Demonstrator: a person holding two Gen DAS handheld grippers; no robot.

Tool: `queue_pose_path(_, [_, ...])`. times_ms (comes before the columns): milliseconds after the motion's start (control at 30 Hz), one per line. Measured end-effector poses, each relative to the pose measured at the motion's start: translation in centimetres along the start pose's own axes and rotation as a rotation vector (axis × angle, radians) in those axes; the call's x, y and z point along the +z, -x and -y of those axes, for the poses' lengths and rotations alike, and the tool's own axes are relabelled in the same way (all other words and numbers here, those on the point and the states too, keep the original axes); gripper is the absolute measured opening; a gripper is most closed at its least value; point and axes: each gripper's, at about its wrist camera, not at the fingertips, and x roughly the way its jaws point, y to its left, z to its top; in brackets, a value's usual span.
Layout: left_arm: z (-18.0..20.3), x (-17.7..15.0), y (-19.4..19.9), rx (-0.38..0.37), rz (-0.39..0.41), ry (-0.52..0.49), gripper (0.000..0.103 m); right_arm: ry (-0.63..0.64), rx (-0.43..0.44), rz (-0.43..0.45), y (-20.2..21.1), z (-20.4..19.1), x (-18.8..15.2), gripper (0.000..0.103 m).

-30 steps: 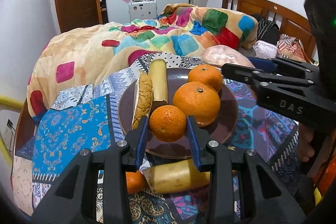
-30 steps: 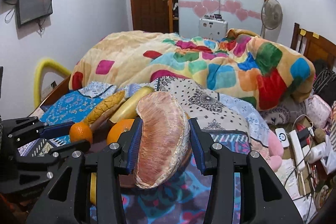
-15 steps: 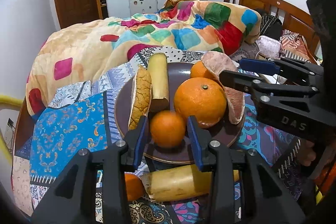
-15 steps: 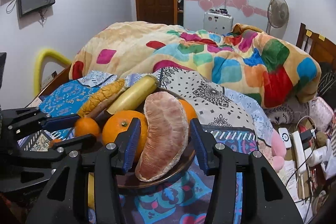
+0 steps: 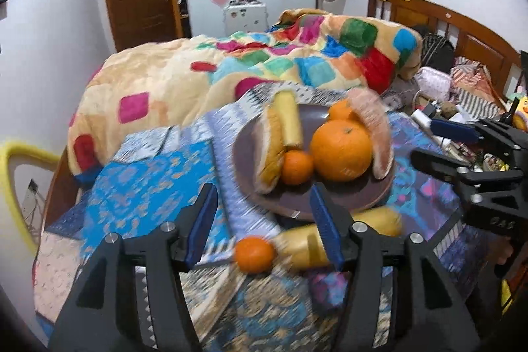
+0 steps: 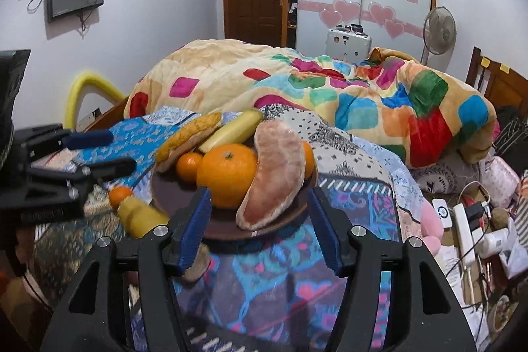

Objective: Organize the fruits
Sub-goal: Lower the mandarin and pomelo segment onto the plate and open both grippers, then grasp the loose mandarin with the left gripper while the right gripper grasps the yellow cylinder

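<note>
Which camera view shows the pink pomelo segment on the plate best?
The right wrist view: the pomelo segment lies sharp and whole at the plate's near edge. In the left wrist view, it is blurred and partly hidden behind the large orange.

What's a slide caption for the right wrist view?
Right gripper opening, empty, behind plate of oranges and pomelo segment.

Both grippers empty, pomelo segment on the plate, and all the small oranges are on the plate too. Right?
Not quite: one small orange lies off the plate, on the patterned cloth beside a yellow fruit, as the left wrist view shows. The rest holds: pomelo segment on the plate, both grippers empty.
</note>
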Motion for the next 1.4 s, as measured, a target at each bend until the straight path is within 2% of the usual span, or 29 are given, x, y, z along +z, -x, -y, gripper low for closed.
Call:
queue_pose_path(200, [-2.0, -2.6, -0.4, 0.029, -0.080, 0.002, 0.058, 0.019, -0.009, -0.048, -0.3, -0.6, -2.4, 0.058])
queue_pose_path(333, [-2.0, -3.7, -0.8, 0.027, -0.105, -0.012, 0.058, 0.011, -0.012, -0.086, -1.0, -0.4, -3.3, 0.059])
queue_pose_path(600, [-0.8, -3.8, -2.1, 0.045, -0.128, -0.030, 0.058, 0.032, 0.001, -0.127, -2.1, -0.7, -3.8, 0.060])
queue_pose_path(733, [-0.7, -3.4, -2.4, 0.003, -0.152, 0.006, 0.056, 0.038, 0.006, -0.116, -1.4, -0.5, -4.3, 0.060])
queue_pose_path(1167, [5.2, -2.1, -2.1, 0.004, -0.107, -0.114, 0.053, -0.010, 0.010, -0.099, 3.0, 0.9, -7.5, 0.060])
queue_pose_path(1233, [5.2, -1.9, -2.1, -0.011, -0.106, -0.104, 0.054, -0.014, 0.013, -0.102, 3.3, 1.1, -7.8, 0.060])
queue_pose_path(1400, [3.7, -1.8, -1.0, -0.096, -0.107, -0.001, 0.054, -0.023, 0.032, -0.092, 4.0, 1.2, -7.6, 0.060])
